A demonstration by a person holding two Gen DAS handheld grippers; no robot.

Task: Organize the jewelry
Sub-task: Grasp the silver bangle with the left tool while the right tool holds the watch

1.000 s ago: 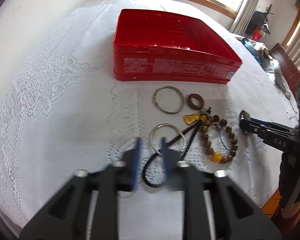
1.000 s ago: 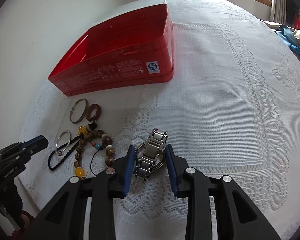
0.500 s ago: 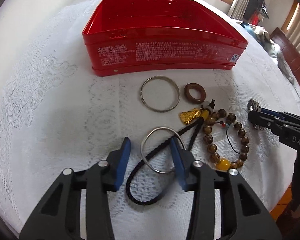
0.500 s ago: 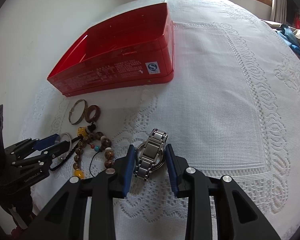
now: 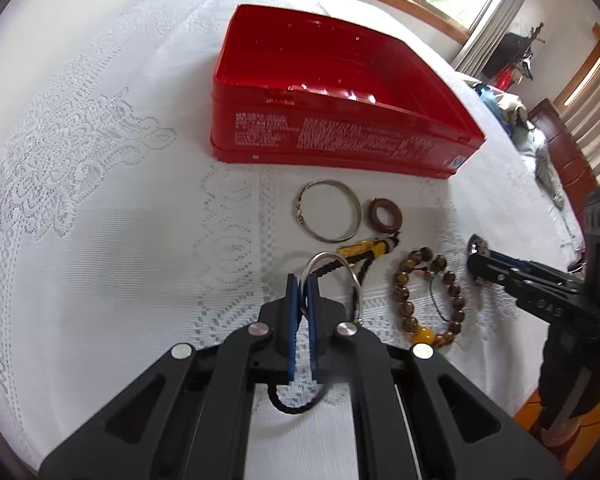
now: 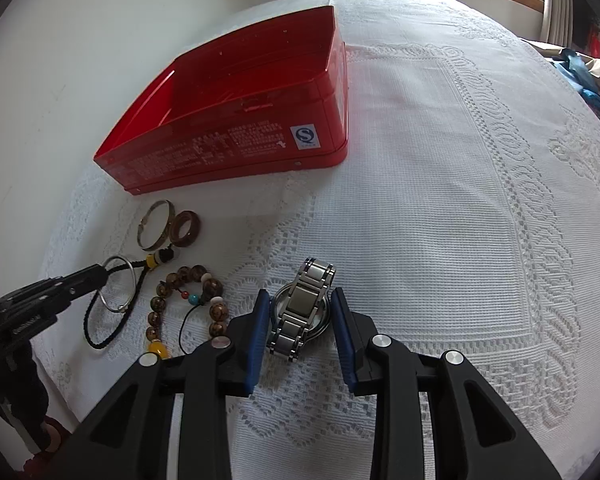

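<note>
My left gripper (image 5: 301, 286) is shut on the near silver bangle (image 5: 356, 280), which stands tilted up off the cloth, with the black braided cord (image 5: 296, 406) caught at the pads. In the right wrist view the left gripper (image 6: 100, 274) holds that bangle (image 6: 130, 280). My right gripper (image 6: 300, 306) is open around a steel watch (image 6: 302, 310) lying on the cloth. An open red tin (image 5: 332, 92) stands beyond, also in the right wrist view (image 6: 236, 120).
On the white lace cloth (image 5: 100, 200) lie a second silver bangle (image 5: 327, 216), a brown ring (image 5: 385, 215), a gold pendant (image 5: 364, 247) and a wooden bead bracelet (image 5: 428, 296). The table edge is at the right (image 5: 540, 396). A window and furniture stand far behind.
My left gripper has closed on the near silver bangle and tipped it upright off the cloth. My right gripper stays open around the watch.
</note>
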